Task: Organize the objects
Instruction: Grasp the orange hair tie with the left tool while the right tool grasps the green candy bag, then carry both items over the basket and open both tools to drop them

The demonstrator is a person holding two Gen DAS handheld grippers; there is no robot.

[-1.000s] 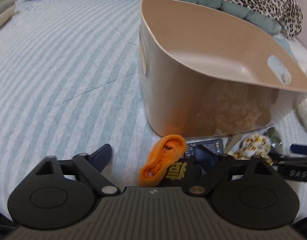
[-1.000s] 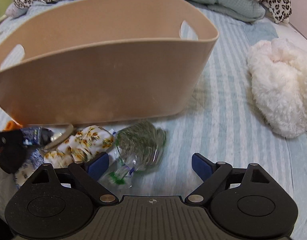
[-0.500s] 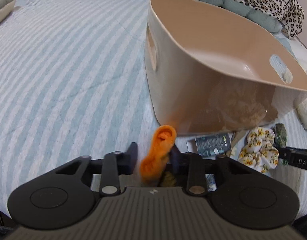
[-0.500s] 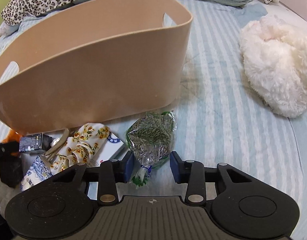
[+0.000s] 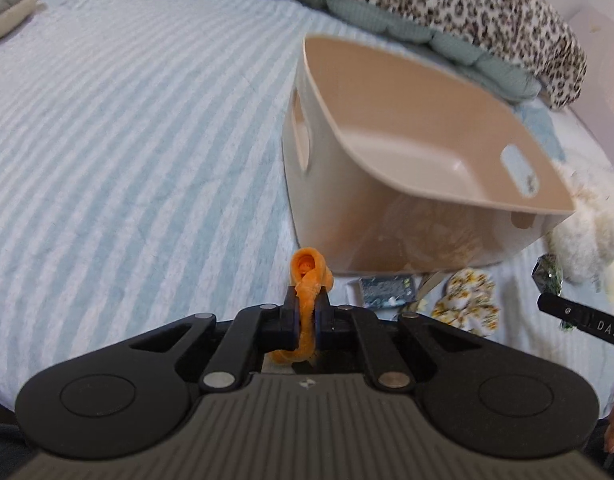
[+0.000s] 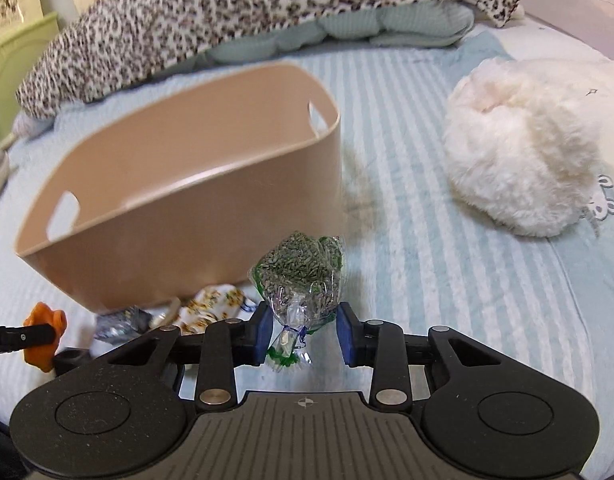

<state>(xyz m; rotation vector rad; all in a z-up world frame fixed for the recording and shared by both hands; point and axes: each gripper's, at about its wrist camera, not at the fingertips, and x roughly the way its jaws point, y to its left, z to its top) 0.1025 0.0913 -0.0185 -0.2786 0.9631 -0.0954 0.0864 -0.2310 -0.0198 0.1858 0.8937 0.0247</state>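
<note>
Orange scrunchie (image 5: 309, 280) pinched in left hand-held gripper (image 5: 307, 312); right hand-held gripper (image 6: 303, 332) clamps herb bag (image 6: 303, 280).

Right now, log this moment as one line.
left claw: shut on orange scrunchie | right claw: around herb bag, grip unclear | bin: looks empty

Ahead of me lies a striped bedsheet (image 5: 127, 140). A leopard-print blanket (image 6: 227, 12) is bunched beyond it. Right of me sits a fluffy white cushion (image 6: 523, 160).
</note>
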